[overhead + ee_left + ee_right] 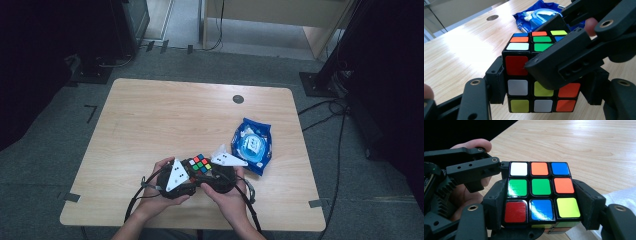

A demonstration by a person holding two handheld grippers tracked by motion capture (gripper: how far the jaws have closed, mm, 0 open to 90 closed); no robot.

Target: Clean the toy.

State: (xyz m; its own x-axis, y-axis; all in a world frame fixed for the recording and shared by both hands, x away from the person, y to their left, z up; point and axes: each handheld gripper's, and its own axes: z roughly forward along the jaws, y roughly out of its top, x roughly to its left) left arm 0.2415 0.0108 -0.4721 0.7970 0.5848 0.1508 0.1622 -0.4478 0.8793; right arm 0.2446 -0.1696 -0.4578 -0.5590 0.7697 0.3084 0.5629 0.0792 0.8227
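Both hand-held grippers are clamped on the Rubik's cube (200, 163), left hand-held gripper (544, 85) low on its sides, right hand-held gripper (541, 202) across the top layer. Cube's stiff, light, slick-stickered, so I'd grip flat opposite faces. It's held just above the table's (150, 120) near edge; the blue snack bag (252, 144) lies just beyond the cube.

Scrambled black-framed plastic puzzle cube (200, 163) with coloured stickers, raised just above pale wooden table's near edge, top face green-centred, slightly tilted, clamped on opposite sides by black jaws.
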